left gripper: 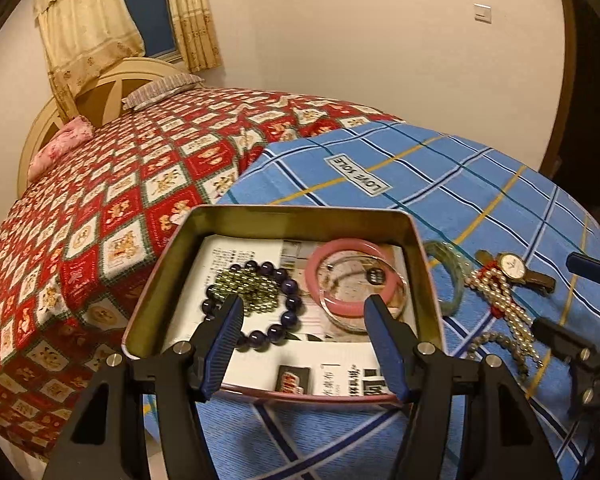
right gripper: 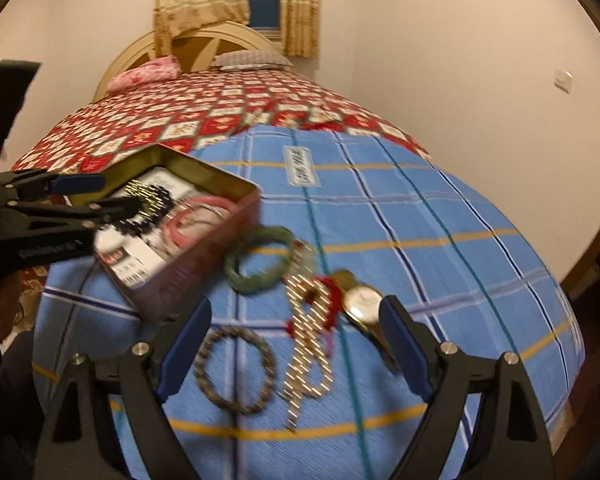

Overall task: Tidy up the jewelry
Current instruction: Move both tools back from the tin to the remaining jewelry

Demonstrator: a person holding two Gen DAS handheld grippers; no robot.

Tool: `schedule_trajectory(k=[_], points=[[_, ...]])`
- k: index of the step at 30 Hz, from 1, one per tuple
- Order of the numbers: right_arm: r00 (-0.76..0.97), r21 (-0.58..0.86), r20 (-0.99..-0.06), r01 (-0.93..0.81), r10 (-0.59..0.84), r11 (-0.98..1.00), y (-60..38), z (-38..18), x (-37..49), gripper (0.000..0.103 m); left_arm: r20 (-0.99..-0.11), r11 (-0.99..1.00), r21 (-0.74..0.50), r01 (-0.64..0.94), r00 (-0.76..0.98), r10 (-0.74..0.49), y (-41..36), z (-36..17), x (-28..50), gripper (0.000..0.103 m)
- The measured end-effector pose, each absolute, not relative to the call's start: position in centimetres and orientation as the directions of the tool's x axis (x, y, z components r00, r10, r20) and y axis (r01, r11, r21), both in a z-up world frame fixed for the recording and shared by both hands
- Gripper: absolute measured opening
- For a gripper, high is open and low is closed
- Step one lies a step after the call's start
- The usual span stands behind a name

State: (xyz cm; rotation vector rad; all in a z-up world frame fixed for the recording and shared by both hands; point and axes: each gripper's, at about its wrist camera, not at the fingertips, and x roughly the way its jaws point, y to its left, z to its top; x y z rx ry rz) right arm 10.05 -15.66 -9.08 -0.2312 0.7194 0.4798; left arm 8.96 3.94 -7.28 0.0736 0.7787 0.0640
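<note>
Roughly half done, by my estimate. In the tin (left gripper: 414, 240): dark bead bracelet (left gripper: 256, 304), pink bangle (left gripper: 354, 276), clear bangle (left gripper: 340, 316). Left on the blue cloth (right gripper: 440, 216): green bangle (right gripper: 260, 260), pearl strand (right gripper: 308, 344), watch (right gripper: 362, 302), grey bead bracelet (right gripper: 236, 368).

My left gripper (left gripper: 304, 316) hangs over the tin, jaws part open, empty. My right gripper (right gripper: 296, 320) hangs over the pearl strand and watch, jaws opening wide, pads pressing on nothing.

Obstacle: pearls, watch and a red cord (right gripper: 328, 304) lie tangled together.
</note>
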Motion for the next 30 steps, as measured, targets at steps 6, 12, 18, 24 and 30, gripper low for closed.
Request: schedule_trajectory(k=[6, 12, 18, 24, 30], points=[[0.679, -0.048, -0.668, -0.447, 0.304, 0.893, -19.8, -9.4, 9.5, 0.095, -0.691, 0.996, 0.073, 0.043, 0.722, 0.019, 1.0, -7.4, 8.2, 0.063], [0.675, -0.016, -0.694, -0.361, 0.249, 0.932, -22.2, -10.2, 10.3, 0.095, -0.676, 0.990, 0.100, 0.101, 0.736, -0.006, -2.4, -7.4, 7.4, 0.063], [0.645, -0.014, -0.730, -0.344, 0.225, 0.939, -22.7, -11.3, 11.1, 0.086, -0.679, 0.989, 0.096, 0.115, 0.734, -0.020, -3.8, -7.8, 7.2, 0.059], [0.595, -0.019, -0.775, -0.360, 0.214, 0.933, -22.2, -12.1, 13.2, 0.072, -0.693, 0.982, 0.104, 0.157, 0.720, -0.042, -5.5, -8.5, 7.4, 0.054], [0.525, 0.033, -0.809, -0.409, 0.265, 0.912, -21.8, -12.5, 14.1, 0.024, -0.696, 0.984, 0.078, 0.158, 0.716, -0.059, -5.2, -8.4, 7.3, 0.053]])
